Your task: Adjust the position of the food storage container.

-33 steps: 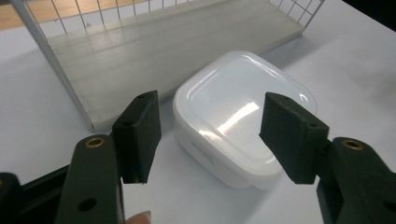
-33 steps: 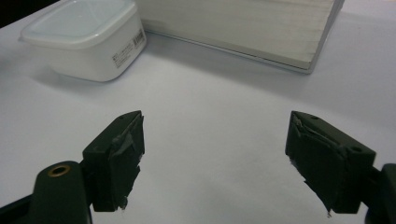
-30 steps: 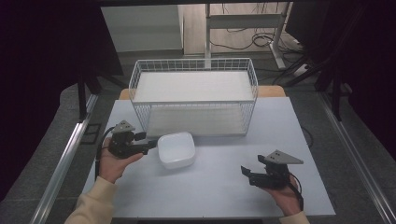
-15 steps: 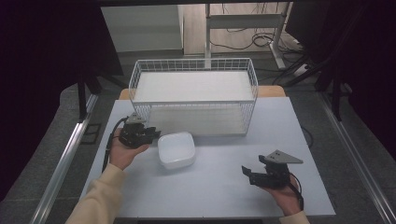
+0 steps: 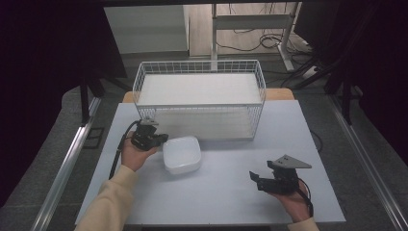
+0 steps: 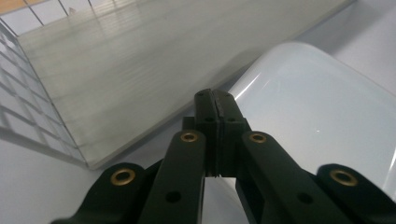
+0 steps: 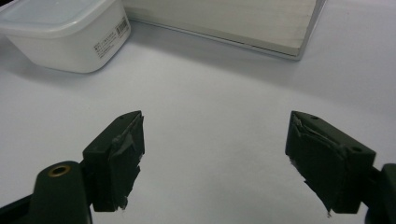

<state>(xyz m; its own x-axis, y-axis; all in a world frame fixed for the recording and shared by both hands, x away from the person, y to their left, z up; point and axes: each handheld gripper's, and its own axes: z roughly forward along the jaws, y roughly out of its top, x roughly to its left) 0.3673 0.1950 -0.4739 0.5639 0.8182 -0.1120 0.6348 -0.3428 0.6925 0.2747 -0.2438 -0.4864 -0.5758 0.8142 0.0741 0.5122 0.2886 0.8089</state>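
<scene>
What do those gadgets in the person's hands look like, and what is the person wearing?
Each hand holds a black tool with two black jaws. The left gripper trails a black cable; brass-coloured rivets dot its linkage. The right gripper carries a grey three-cornered plate on top, and its pads look wrapped in worn dark tape. The left sleeve is cream-coloured.

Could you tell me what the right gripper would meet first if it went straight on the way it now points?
Probably bare table: the right gripper, jaws open, aims between the white container and the wire basket's pale base. Farther on, likely that base, though depth is unclear.
</scene>
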